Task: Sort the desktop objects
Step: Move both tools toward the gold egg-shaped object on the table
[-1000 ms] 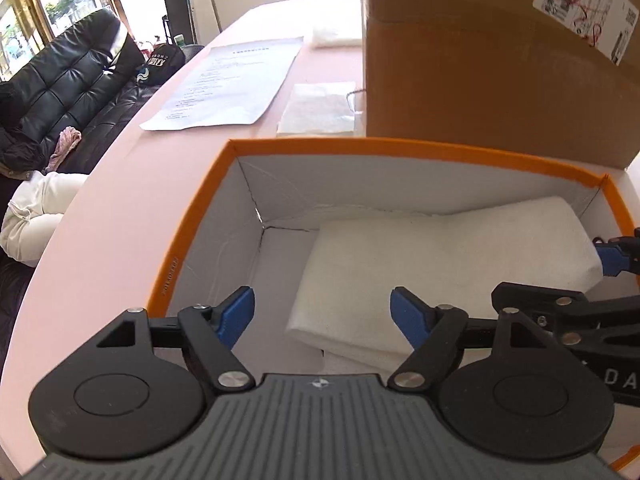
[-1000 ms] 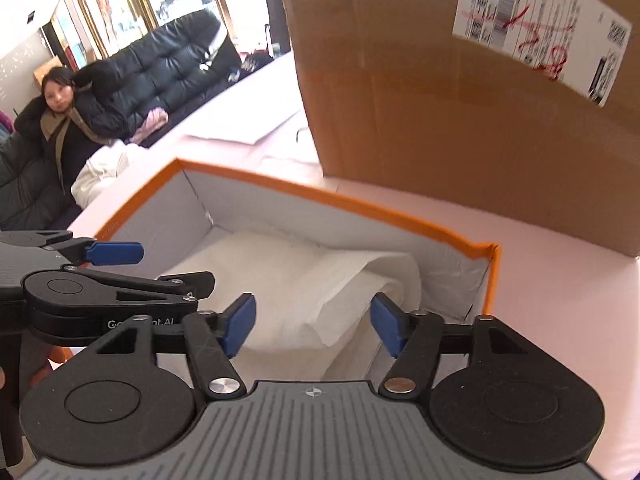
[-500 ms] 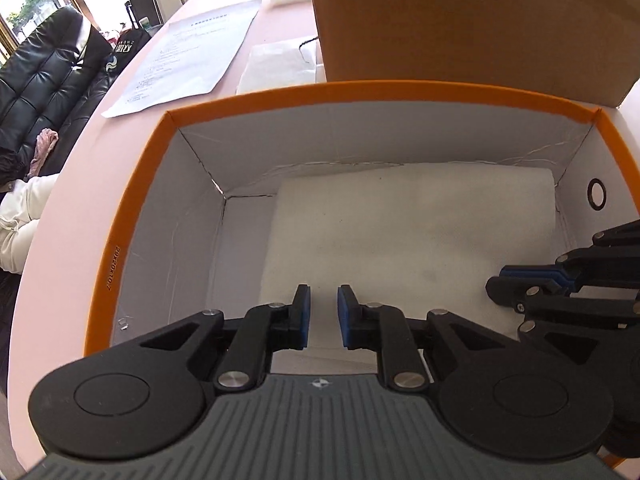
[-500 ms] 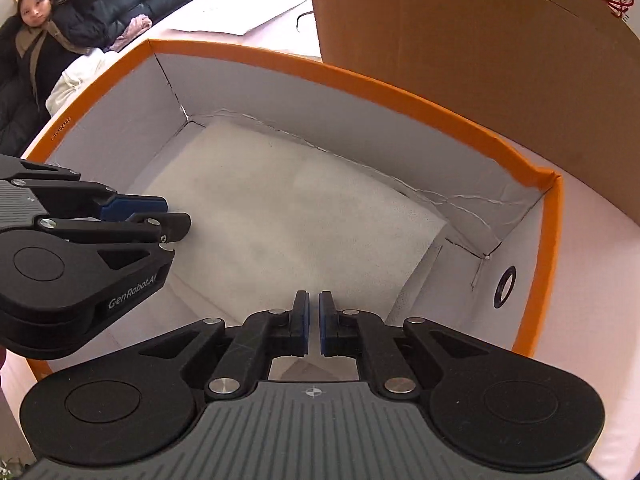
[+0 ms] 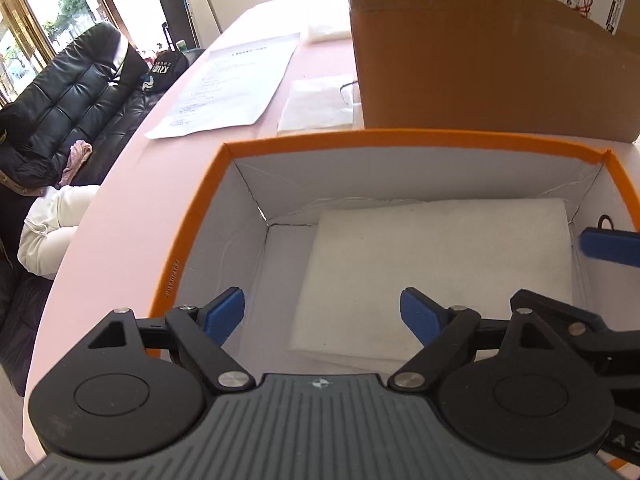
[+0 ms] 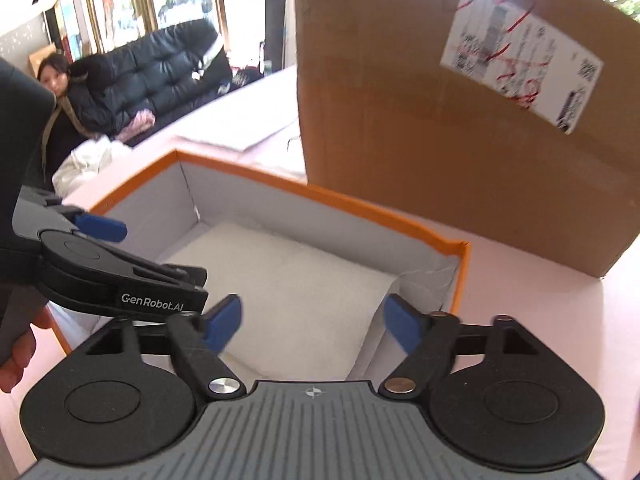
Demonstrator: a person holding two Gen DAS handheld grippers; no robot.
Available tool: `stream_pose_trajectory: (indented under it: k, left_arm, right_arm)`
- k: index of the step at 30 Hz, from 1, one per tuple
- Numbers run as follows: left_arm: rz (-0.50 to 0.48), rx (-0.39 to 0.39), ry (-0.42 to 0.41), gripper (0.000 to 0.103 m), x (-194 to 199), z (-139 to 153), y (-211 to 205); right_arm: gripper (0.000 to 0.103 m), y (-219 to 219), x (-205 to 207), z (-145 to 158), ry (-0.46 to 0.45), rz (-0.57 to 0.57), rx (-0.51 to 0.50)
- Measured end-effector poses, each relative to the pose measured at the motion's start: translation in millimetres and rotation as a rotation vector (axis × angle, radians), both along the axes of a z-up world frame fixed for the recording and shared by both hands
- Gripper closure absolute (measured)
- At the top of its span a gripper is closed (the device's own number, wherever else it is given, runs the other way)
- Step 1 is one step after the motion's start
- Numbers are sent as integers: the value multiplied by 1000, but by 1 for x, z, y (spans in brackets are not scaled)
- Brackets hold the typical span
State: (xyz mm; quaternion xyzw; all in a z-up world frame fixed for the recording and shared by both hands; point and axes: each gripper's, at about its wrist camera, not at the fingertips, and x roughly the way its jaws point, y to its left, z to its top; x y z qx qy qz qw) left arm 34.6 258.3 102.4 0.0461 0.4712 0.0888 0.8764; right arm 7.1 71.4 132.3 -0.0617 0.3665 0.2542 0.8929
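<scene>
Both grippers are now standing with jaws spread wide and lifted back from the box floor, where half a second ago each pair was pinched nearly together low over the white foam sheet. Neither left gripper [image 5: 322,314] nor right gripper [image 6: 314,322] is holding anything. Ahead of and below both pairs of jaws, the foam sheet [image 5: 436,272] is lying flat on the bottom of the orange-rimmed box [image 5: 188,256], pushed toward the right wall, so a strip of bare floor is showing in front of the left gripper's left finger. Its long axis seems to be running across the jaws, left to right. The near edge is sitting just beyond the left gripper's right finger [image 5: 418,314], and the right gripper is hanging over the sheet's right end, so both are about equally close. Beyond the box, past the jaws, a big cardboard carton [image 5: 492,52], a printed paper [image 5: 228,88] and a small white pad [image 5: 320,106] are resting on the pink table [image 5: 132,200]. Whether the sheet is meant to stay here cannot be told.
</scene>
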Motion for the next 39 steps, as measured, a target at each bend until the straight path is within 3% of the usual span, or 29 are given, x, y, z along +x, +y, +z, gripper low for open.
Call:
stream_pose_trajectory:
  k: [2,4,8,11,22,30,39]
  left_arm:
    - [-2,-30,-26,18,-7,10,-3]
    - [-14,-42,-54,17,-15,19,-12]
    - [-105,14,-93,17,-25,32,-51]
    - [-175,3,-137,15,-26,39,-90]
    - [-426,-164,-226,15,-16,56,-246]
    - [-555,-255,-155,15,1,25,-335]
    - [-573,-354,-105,15,18,-17,-370]
  right_arm:
    - [1,-17,-15,14,-89,-23,62]
    - [0,-29,-22,23,-116,-28,59]
    - [0,-51,-36,35,-169,-63,40]
    - [0,-82,-45,40,-199,-138,101]
    - [0,-260,-60,44,-143,-462,300]
    - [0,-339,-56,16,-69,-595,348]
    - [0,-357,-24,-23,7,-605,373]
